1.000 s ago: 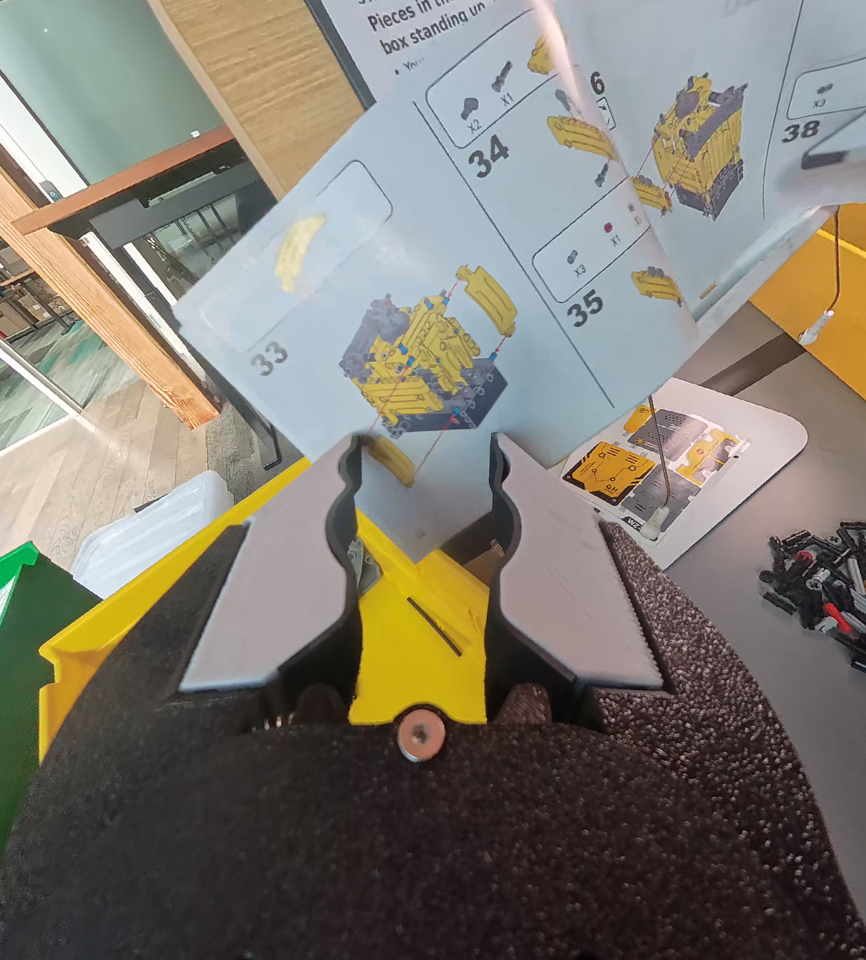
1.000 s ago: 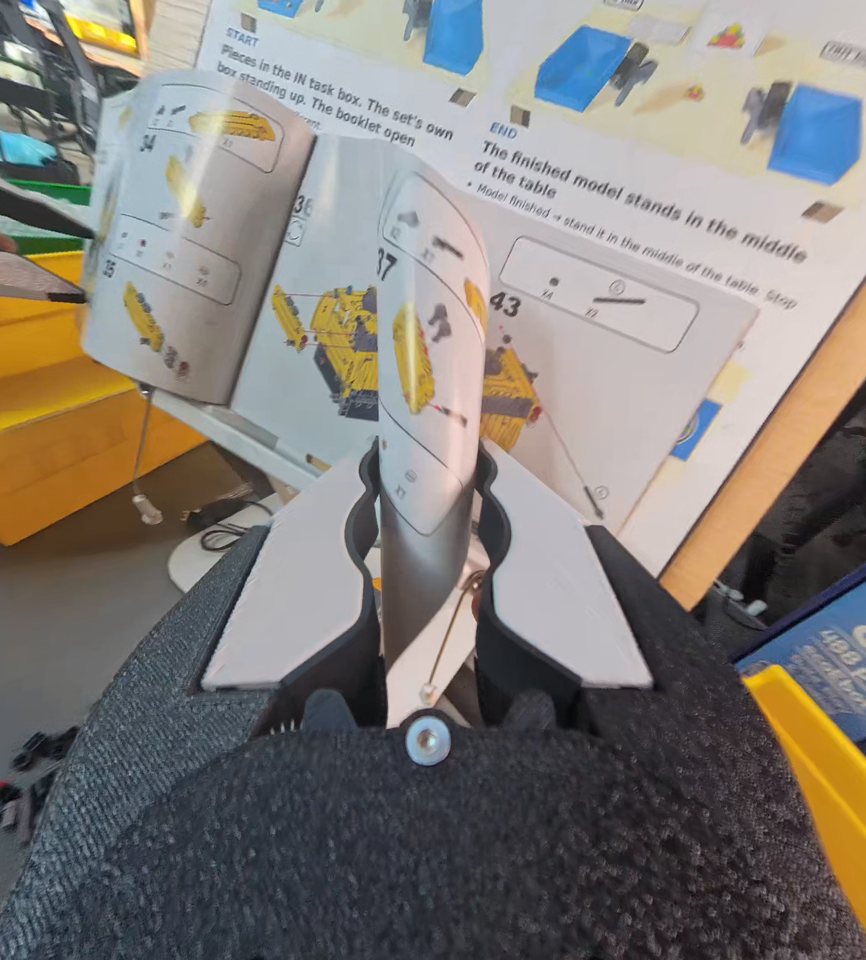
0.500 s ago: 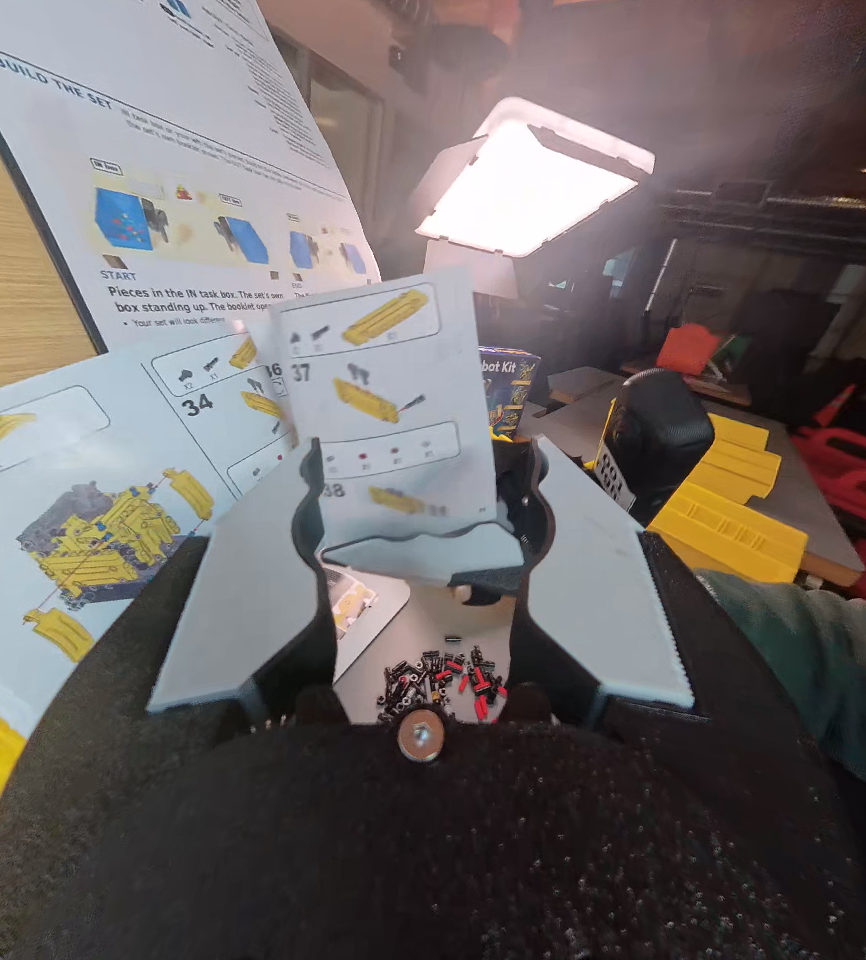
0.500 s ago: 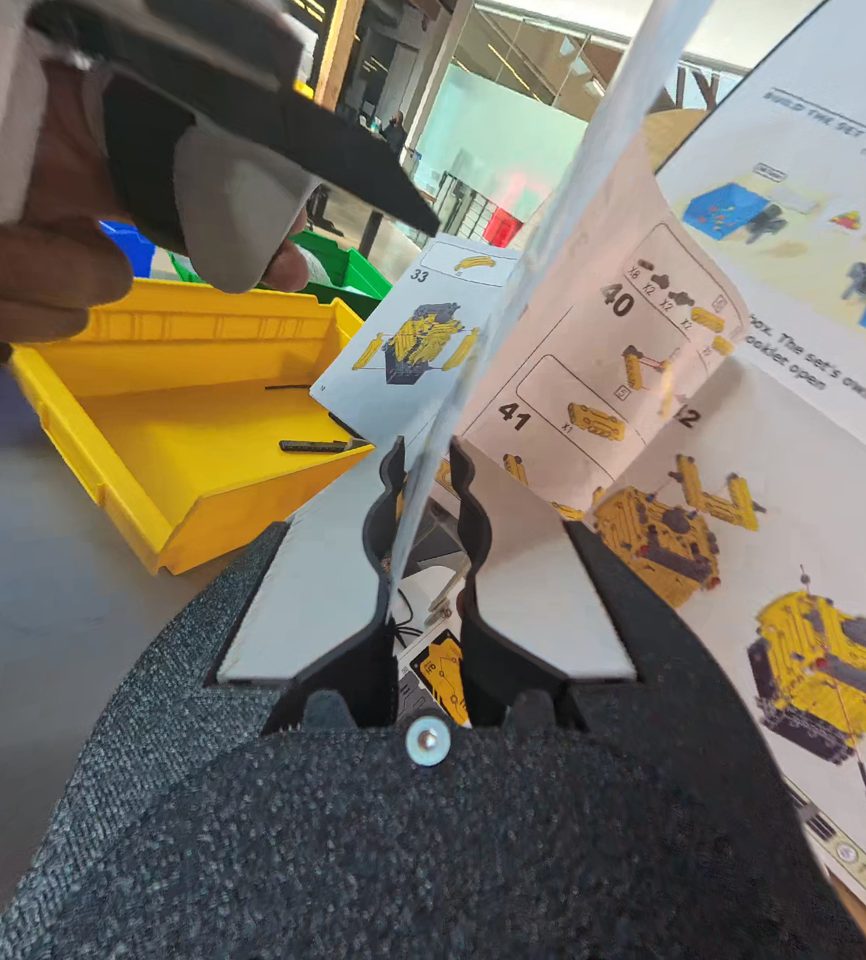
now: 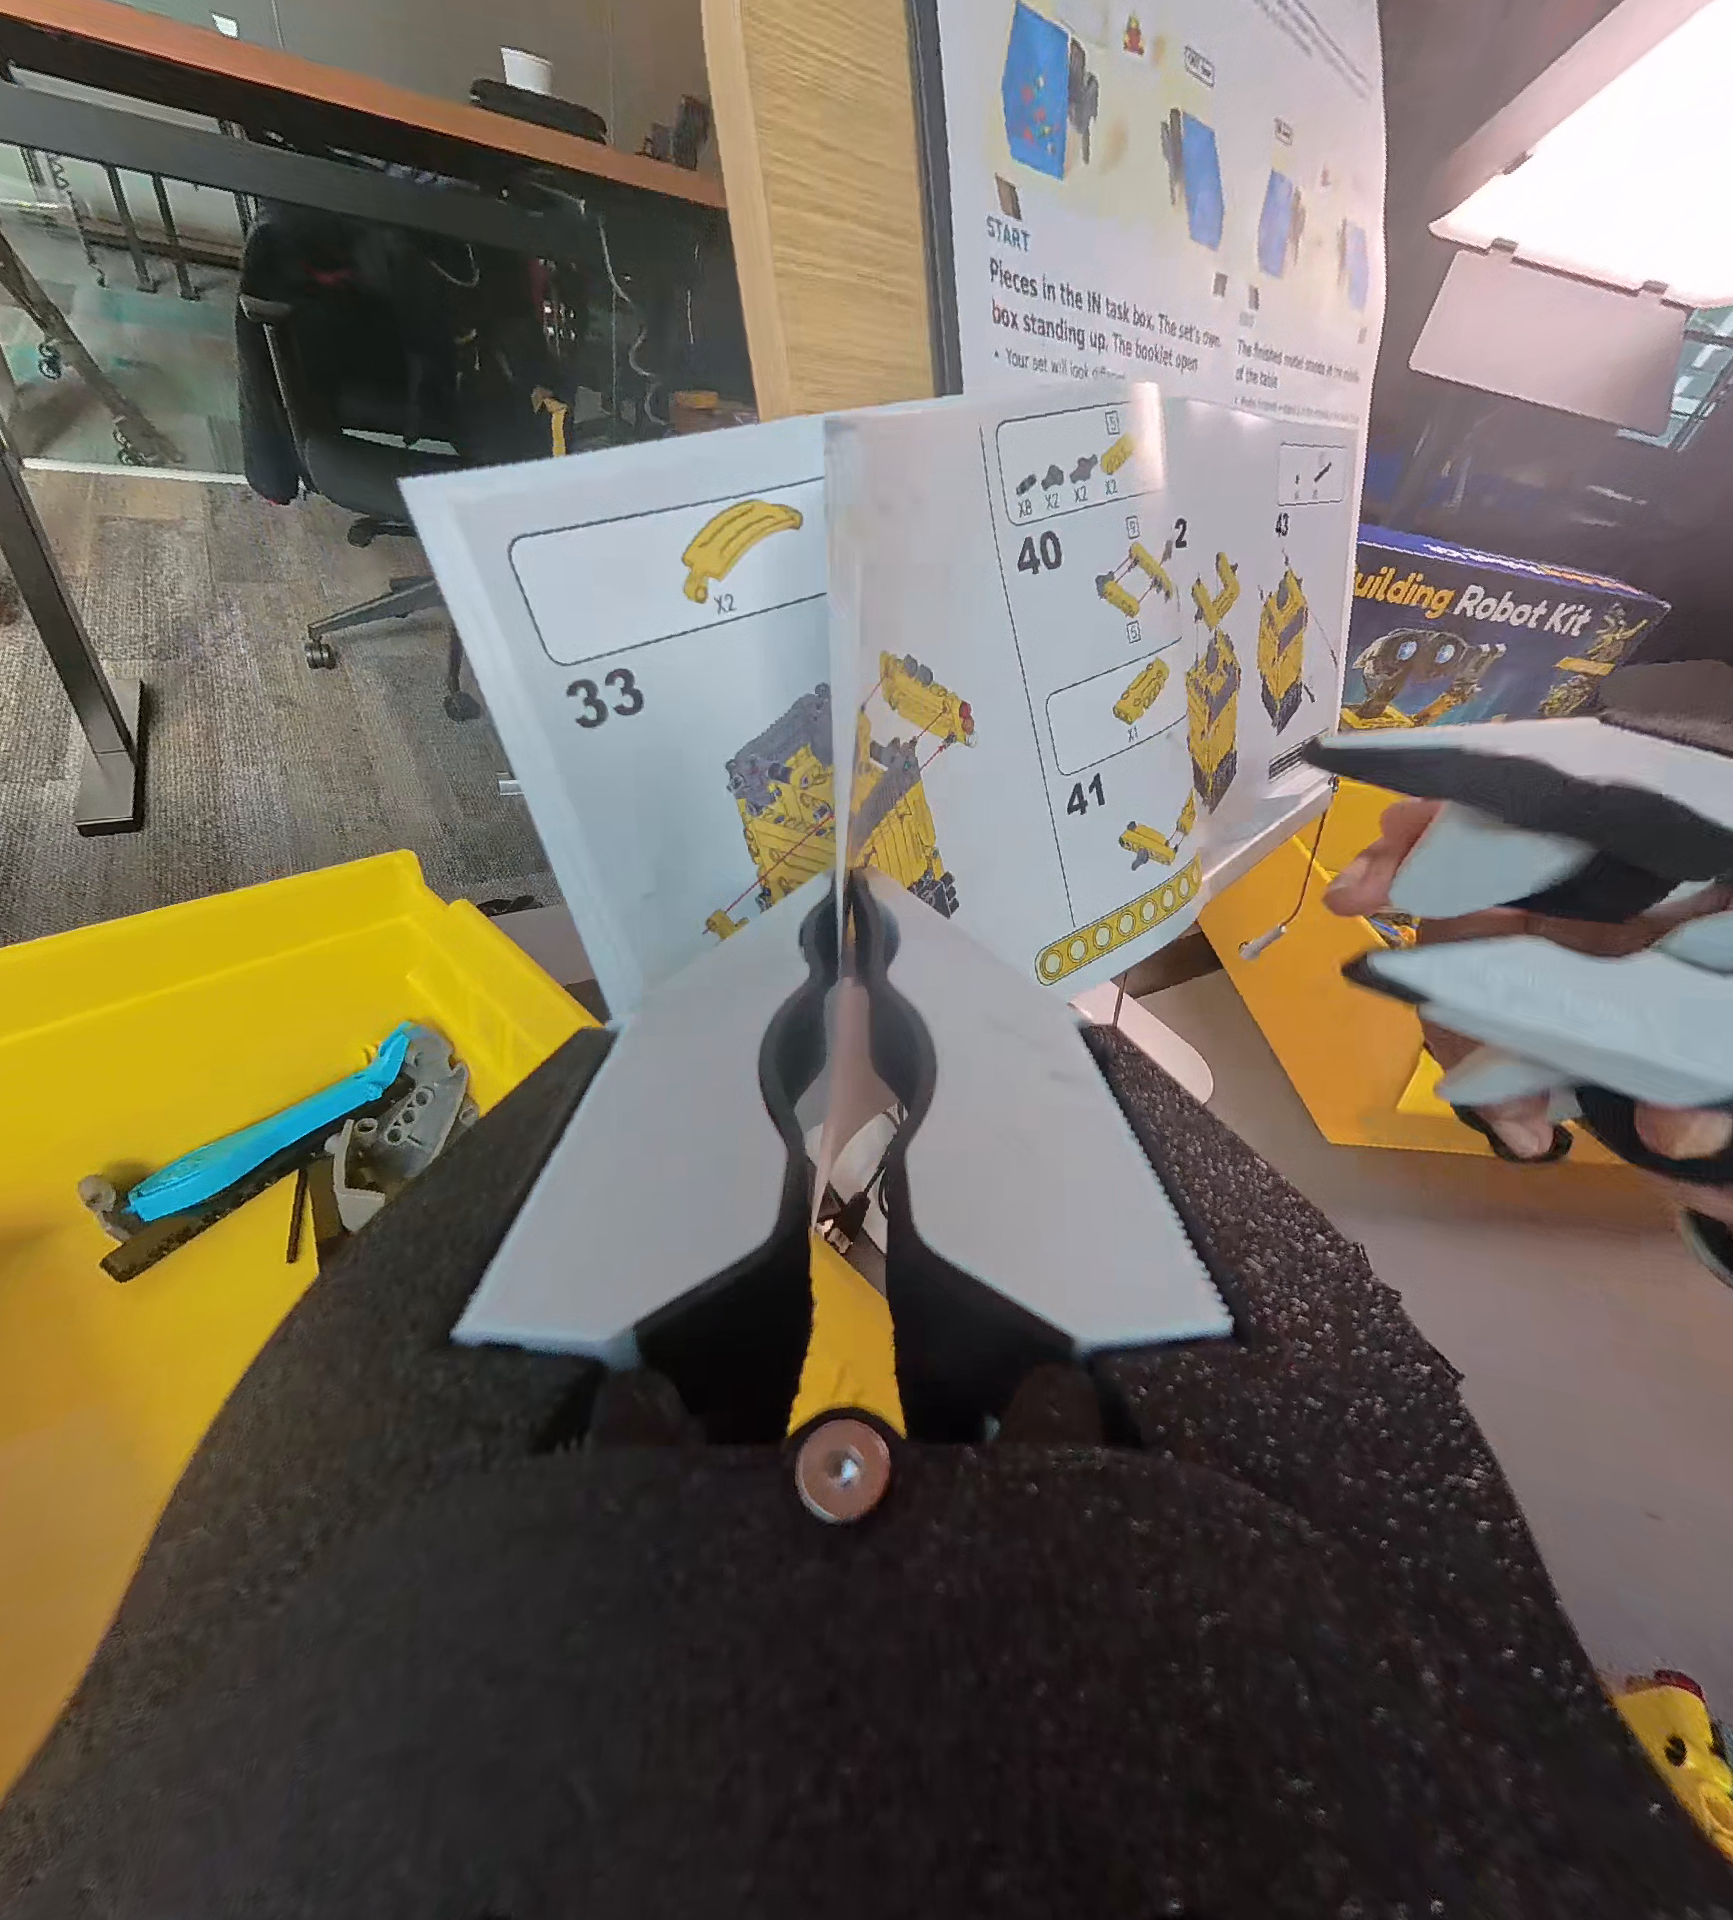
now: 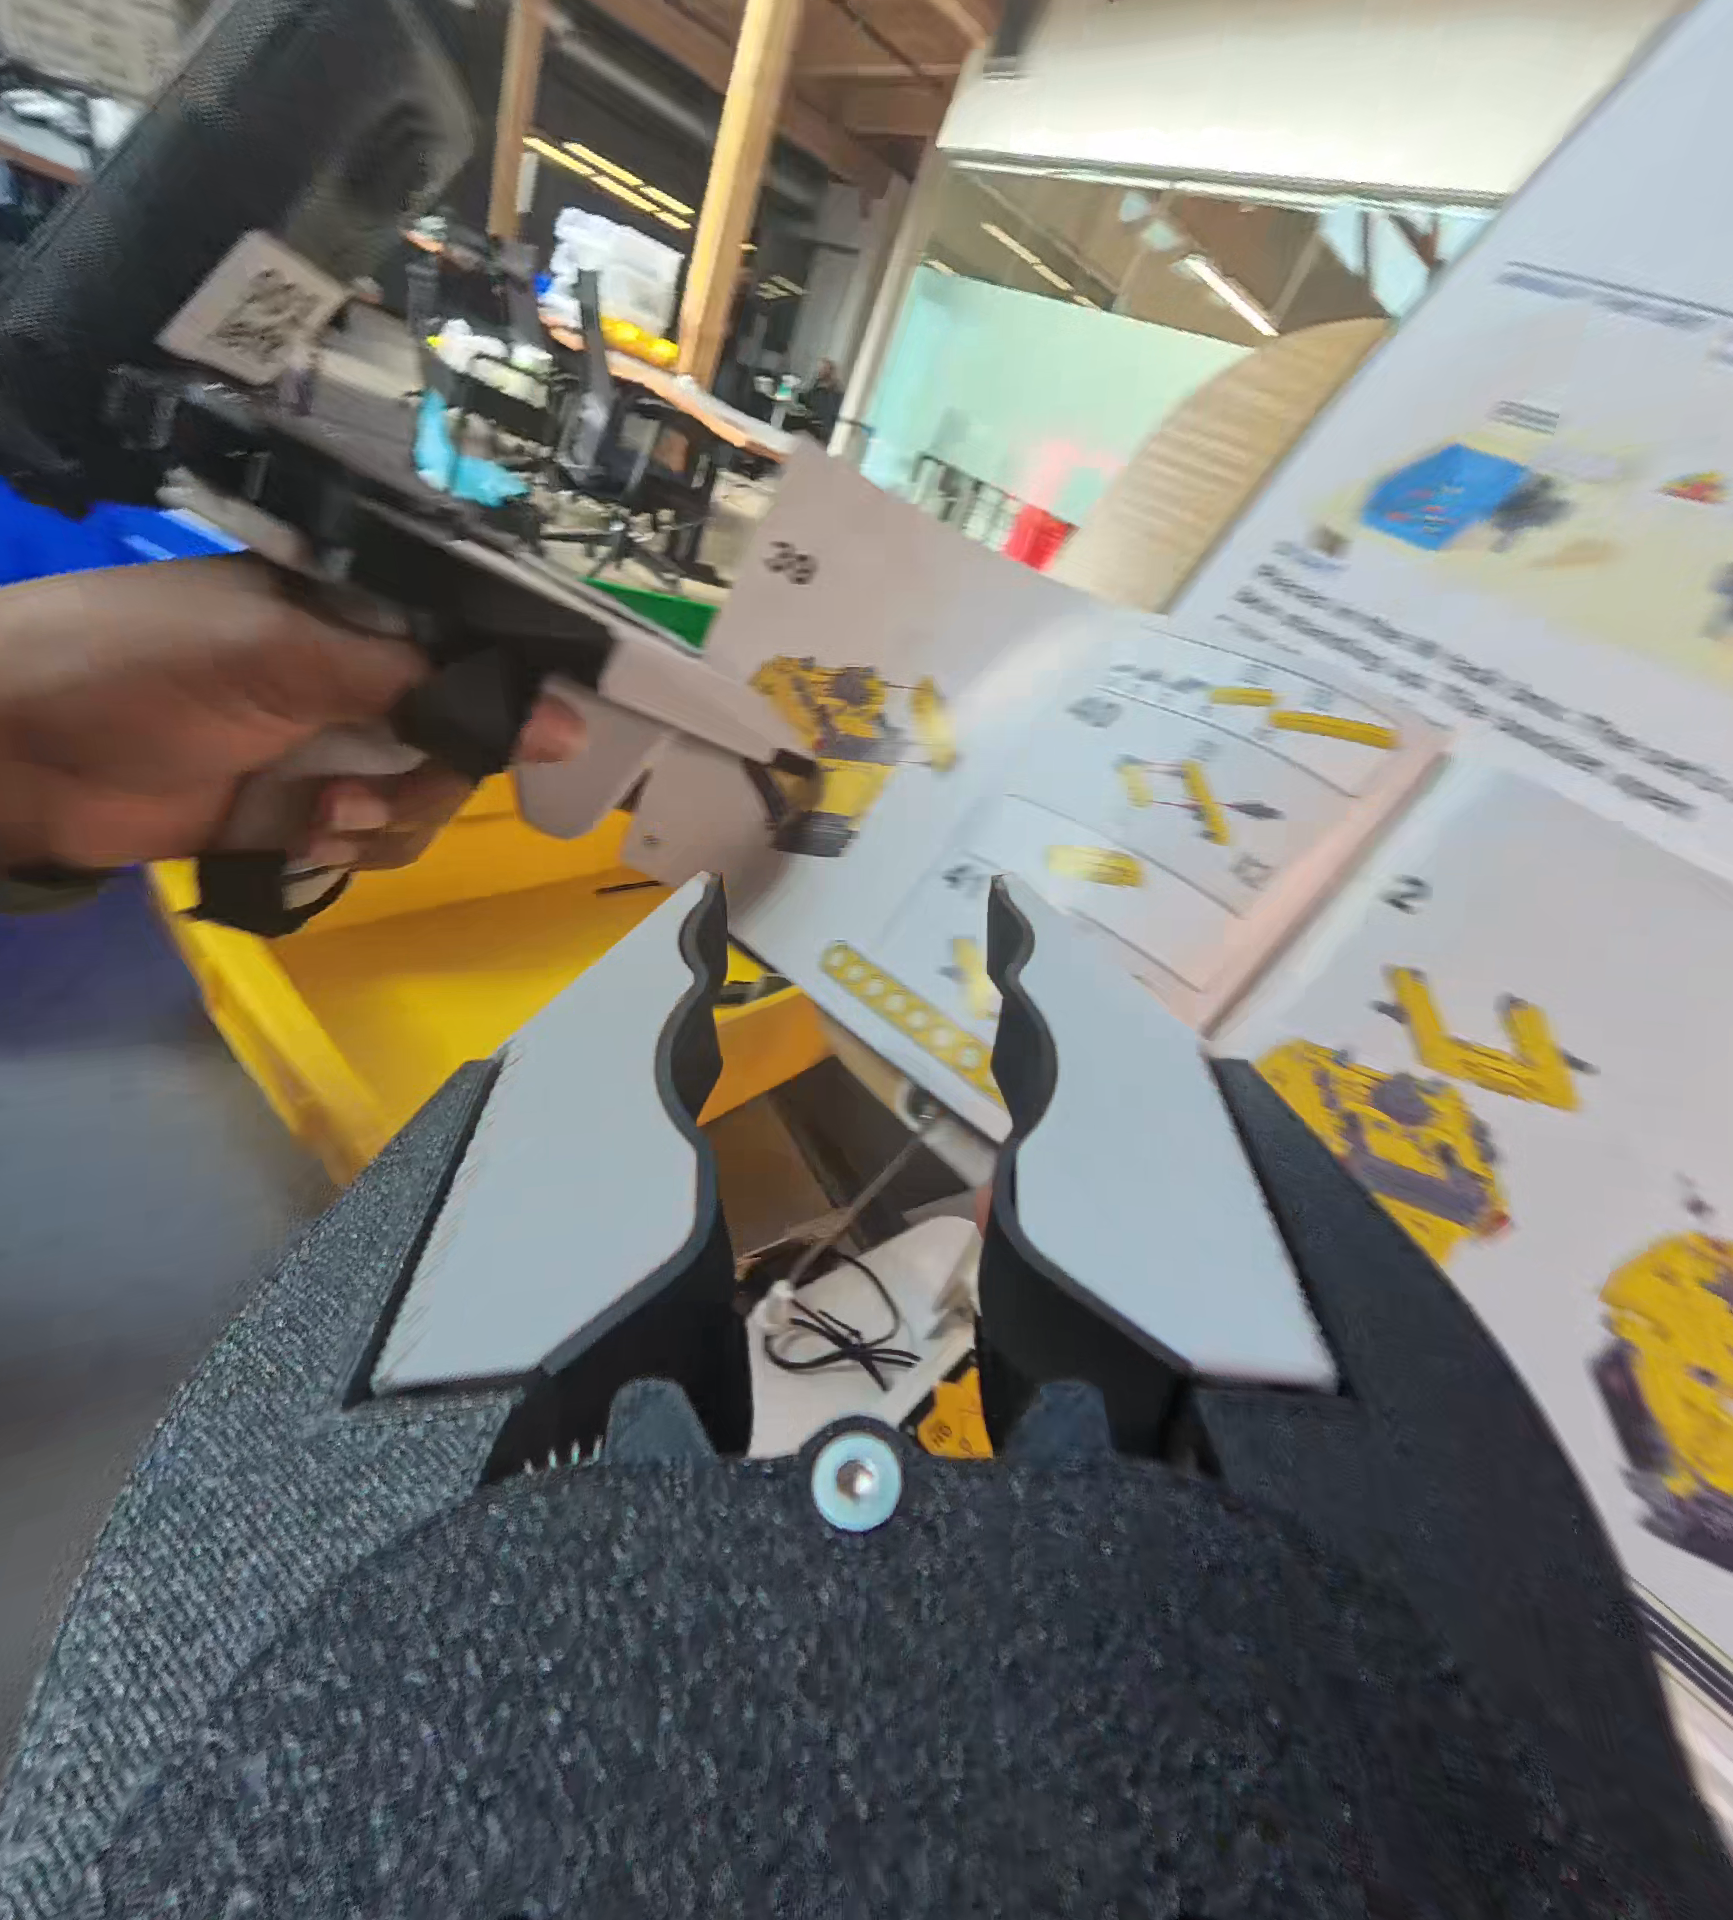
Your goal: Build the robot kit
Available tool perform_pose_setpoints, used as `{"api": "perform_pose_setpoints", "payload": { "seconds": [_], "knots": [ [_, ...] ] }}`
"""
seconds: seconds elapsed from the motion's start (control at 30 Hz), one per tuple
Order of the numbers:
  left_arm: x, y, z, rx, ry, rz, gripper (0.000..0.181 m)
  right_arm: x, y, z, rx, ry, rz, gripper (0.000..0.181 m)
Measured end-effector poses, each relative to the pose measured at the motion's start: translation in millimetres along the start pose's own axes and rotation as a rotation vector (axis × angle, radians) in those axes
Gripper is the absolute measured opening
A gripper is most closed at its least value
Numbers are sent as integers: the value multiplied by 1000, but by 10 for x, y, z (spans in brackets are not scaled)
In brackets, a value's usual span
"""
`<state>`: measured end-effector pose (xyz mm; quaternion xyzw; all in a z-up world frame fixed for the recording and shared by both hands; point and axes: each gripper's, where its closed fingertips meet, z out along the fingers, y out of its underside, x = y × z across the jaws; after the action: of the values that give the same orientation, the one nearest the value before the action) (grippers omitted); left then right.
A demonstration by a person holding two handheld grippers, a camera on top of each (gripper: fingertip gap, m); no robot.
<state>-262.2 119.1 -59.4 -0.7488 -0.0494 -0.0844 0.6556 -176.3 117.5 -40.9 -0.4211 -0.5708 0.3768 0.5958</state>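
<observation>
Left hand-held gripper (image 5: 846, 914) pinching instruction booklet page (image 5: 987, 665) edge-on; right hand-held gripper (image 6: 851, 914) released, at 3 o'clock, beside spread

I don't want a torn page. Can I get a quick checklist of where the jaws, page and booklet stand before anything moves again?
1. Left gripper shut on the page: ok, jaws closed on its lower edge.
2. Right gripper free of paper: ok, jaws open, nothing between them.
3. Page undamaged: cannot tell; it stands edge-on at the jaws, and no tear or crease shows.
4. Booklet standing open: ok, propped upright behind the yellow bin.
5. Right gripper apart from the page: ok in the left wrist view, off to the right side.
6. Only one page pinched: cannot tell, the edge is too thin to count.
</observation>
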Motion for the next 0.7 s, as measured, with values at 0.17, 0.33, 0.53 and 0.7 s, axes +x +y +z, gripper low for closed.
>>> {"api": "perform_pose_setpoints", "payload": {
  "seconds": [0.17, 0.33, 0.53, 0.7],
  "knots": [
    [-72, -33, 62, 16, -25, 8, 0, 914, 375, -50, -142, 356, 60, 60],
    [-160, -52, 4, 33, -49, -20, 8, 971, 421, 50, -141, 489, -8, 73],
    [-282, -194, -286, 121, -146, -32, 20, 1039, 449, 60, -136, 548, 17, 87],
    [153, 74, -238, 8, -11, 24, 22, 1234, 509, -70, -173, 578, 42, 108]
  ]
}}
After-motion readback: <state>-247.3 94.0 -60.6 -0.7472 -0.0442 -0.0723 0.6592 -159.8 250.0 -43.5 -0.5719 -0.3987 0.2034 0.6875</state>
